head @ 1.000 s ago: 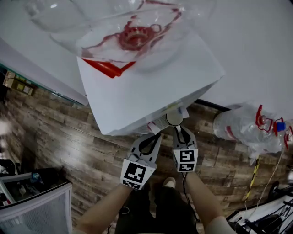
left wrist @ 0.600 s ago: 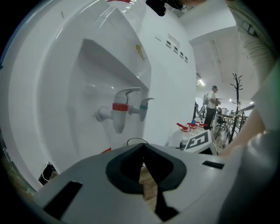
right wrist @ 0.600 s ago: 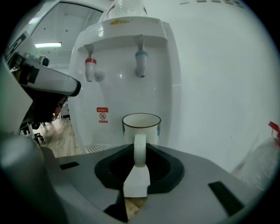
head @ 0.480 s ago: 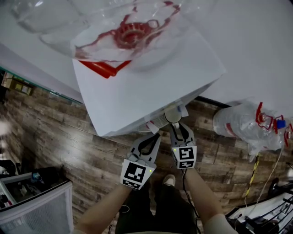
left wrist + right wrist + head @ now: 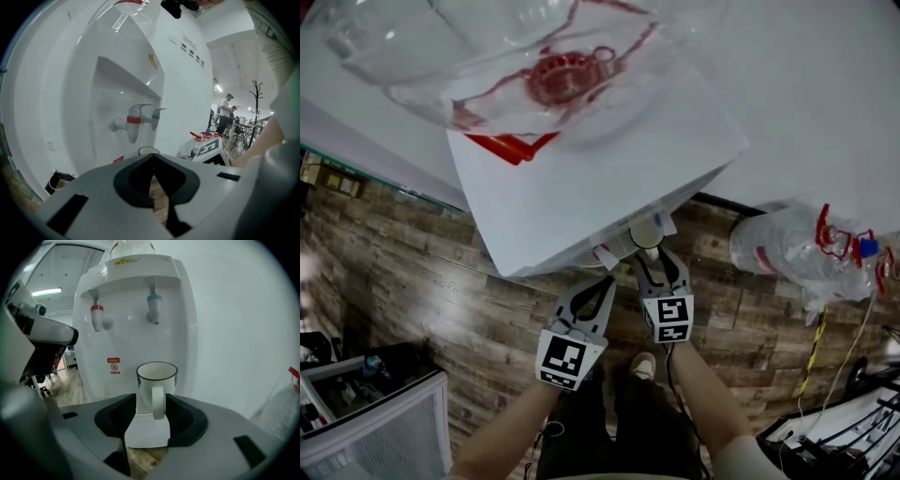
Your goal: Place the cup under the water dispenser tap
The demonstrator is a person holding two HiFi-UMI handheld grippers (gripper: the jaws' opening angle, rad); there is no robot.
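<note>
1. Head view, dispenser: white water dispenser [image 5: 581,187] stands against a white wall on a wooden floor [image 5: 412,272]. A clear bottle [image 5: 487,47] with a red neck is seated on top of it.
2. Head view, tools: both grippers point at the dispenser's front. The left gripper [image 5: 605,279] is just short of the casing. The right gripper [image 5: 654,255] sits at the cup [image 5: 645,232], whose rim shows at the dispenser's lower front edge.
3. Head view, surroundings: a spare water bottle [image 5: 787,248] lies on the floor to the right, well apart from the dispenser.
4. Left gripper view: jaws are clenched with the tips meeting and nothing between them. Beyond them are the red tap [image 5: 133,123] and the blue tap [image 5: 156,115] in the recess. The cup's dark rim is partly visible just above the jaw tips.
5. Right gripper view, cup: it stands upright on the drip tray [image 5: 139,401], directly below the blue tap, with its handle [image 5: 159,401] turned towards the camera.
6. Right gripper view, jaws: they are opening. The handle lies between them, with a gap on each side and no pad pressing on it, so the cup is released. A red warning label [image 5: 114,365] sits on the casing to the cup's left.
</note>
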